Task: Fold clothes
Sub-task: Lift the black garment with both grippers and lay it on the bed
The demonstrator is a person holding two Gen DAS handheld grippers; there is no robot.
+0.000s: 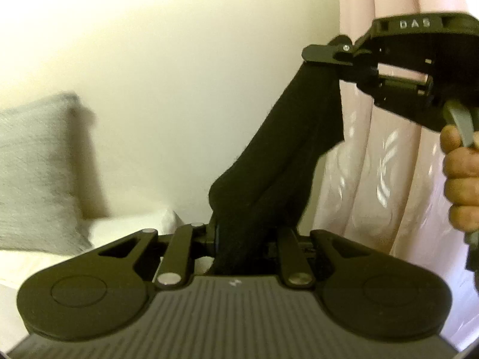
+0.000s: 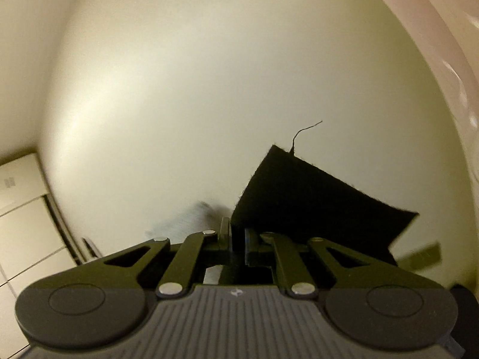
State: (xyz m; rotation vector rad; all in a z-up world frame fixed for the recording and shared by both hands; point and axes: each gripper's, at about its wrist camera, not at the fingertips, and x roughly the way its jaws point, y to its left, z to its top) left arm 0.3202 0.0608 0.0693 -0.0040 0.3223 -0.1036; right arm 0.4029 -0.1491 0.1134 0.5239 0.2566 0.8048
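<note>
A black garment (image 1: 278, 161) is stretched in the air between both grippers. My left gripper (image 1: 236, 239) is shut on its lower end, the cloth bunched between the jaws. The cloth rises to the upper right, where my right gripper (image 1: 320, 55) is shut on its other end, held by a person's hand (image 1: 461, 179). In the right wrist view my right gripper (image 2: 238, 236) is shut on a corner of the black garment (image 2: 314, 203), which sticks up to the right with a loose thread (image 2: 305, 131) at its tip.
A grey pillow (image 1: 36, 173) leans on the cream wall (image 1: 179, 74) at the left over white bedding (image 1: 125, 227). A pale pink curtain (image 1: 386, 164) hangs at the right. White cupboard panels (image 2: 24, 209) show at the far left of the right wrist view.
</note>
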